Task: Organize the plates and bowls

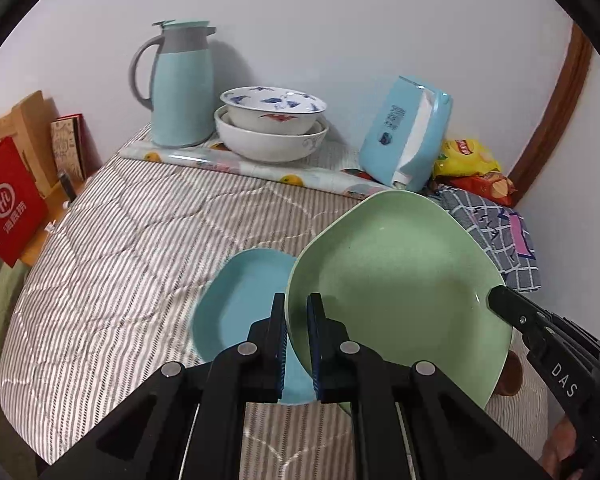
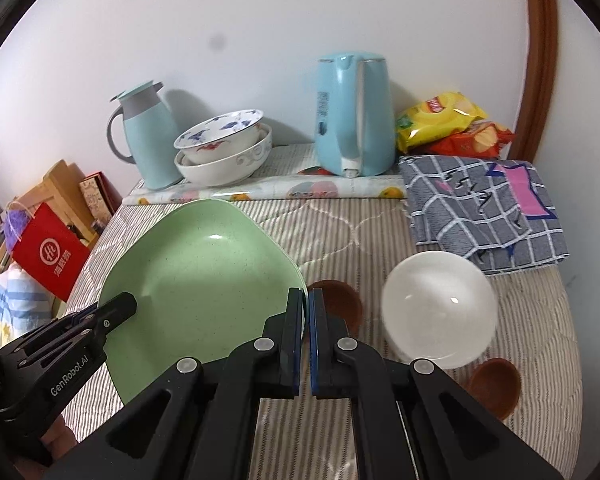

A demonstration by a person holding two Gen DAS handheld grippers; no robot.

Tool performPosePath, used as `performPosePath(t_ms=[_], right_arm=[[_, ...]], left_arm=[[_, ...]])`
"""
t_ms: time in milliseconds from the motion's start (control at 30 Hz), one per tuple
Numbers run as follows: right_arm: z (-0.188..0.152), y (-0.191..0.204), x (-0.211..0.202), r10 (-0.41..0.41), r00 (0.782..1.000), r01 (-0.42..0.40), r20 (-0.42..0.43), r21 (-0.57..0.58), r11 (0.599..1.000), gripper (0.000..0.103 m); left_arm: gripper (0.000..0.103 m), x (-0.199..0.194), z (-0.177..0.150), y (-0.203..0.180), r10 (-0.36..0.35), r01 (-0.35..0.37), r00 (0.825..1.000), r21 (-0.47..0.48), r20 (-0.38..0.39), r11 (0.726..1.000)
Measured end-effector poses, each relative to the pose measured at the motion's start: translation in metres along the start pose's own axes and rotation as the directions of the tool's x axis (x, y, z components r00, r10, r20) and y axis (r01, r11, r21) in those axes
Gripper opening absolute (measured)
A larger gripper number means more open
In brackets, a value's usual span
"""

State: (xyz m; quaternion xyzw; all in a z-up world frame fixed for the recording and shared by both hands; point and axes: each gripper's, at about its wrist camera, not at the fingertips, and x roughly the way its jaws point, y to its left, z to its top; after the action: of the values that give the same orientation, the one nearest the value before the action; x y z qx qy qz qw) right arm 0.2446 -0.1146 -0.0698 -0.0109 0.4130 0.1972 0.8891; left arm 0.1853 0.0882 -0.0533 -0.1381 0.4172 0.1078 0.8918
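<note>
A green plate (image 1: 400, 280) is held up, tilted, above the striped cloth. My left gripper (image 1: 297, 312) is shut on its left rim. My right gripper (image 2: 305, 308) is shut on its right rim (image 2: 204, 280); it also shows in the left wrist view (image 1: 500, 300). A blue plate (image 1: 240, 304) lies on the cloth below the green one. A white bowl (image 2: 440, 308) and two small brown bowls (image 2: 340, 304) (image 2: 496, 384) sit to the right. Two stacked white bowls (image 1: 272, 124) stand at the back.
A light-blue thermos jug (image 1: 180, 88) and a blue kettle (image 2: 356, 116) stand by the wall. Snack bags (image 2: 452, 124) and a folded checked cloth (image 2: 484, 208) lie at the back right. A red bag (image 1: 8, 204) and boxes stand left of the table.
</note>
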Motion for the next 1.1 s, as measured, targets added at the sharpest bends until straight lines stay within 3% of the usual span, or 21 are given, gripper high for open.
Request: performPosePath(t_ms=[467,1100], right_arm=[[-0.01,0.035,0.056,0.047,0.995,-0.053,-0.085,-0.066,0.996,0.003],[-0.012,0.043,0.119,0.059,0.983,-0.077,-0.174,-0.095,0.993,0.004]], left_arm=[[0.01,0.037,-0.015,0.05,0.056,-0.061,0.996,-0.083,-0.063,0.995],[0.011,0.081,-0.022,0.064,0.092,-0.105,0.987,-0.098,-0.132,0.99]])
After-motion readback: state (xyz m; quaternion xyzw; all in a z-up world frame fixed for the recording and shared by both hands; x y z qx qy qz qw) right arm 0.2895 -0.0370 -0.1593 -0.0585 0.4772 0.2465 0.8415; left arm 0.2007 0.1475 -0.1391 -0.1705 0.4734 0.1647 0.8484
